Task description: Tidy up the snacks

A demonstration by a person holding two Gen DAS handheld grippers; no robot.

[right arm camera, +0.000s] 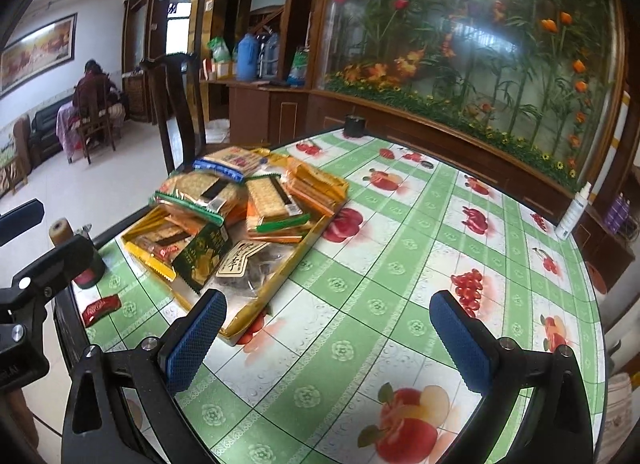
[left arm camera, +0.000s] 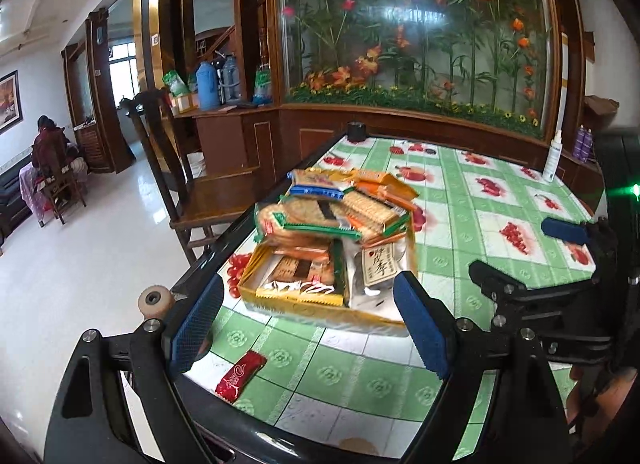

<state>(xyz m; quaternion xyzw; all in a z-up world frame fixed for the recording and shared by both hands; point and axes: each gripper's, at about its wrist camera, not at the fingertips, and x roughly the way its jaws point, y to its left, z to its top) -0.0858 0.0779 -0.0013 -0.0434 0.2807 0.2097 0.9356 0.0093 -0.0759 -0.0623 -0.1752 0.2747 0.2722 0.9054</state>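
Note:
A yellow cardboard tray (left arm camera: 320,310) (right arm camera: 276,288) sits on the table, heaped with cracker and biscuit packets (left arm camera: 344,208) (right arm camera: 256,200). A small red snack packet (left arm camera: 240,376) (right arm camera: 101,309) lies loose on the tablecloth near the table's left edge, outside the tray. My left gripper (left arm camera: 308,328) is open and empty, just in front of the tray, with the red packet below its left finger. My right gripper (right arm camera: 328,340) is open and empty, to the right of the tray's near corner. The right gripper also shows in the left wrist view (left arm camera: 520,260).
The round table (right arm camera: 400,264) has a green checked fruit-print cloth. A white spray bottle (right arm camera: 574,210) stands at the far right edge, a black cup (right arm camera: 354,126) at the far edge. A wooden chair (left arm camera: 180,168) stands left of the table.

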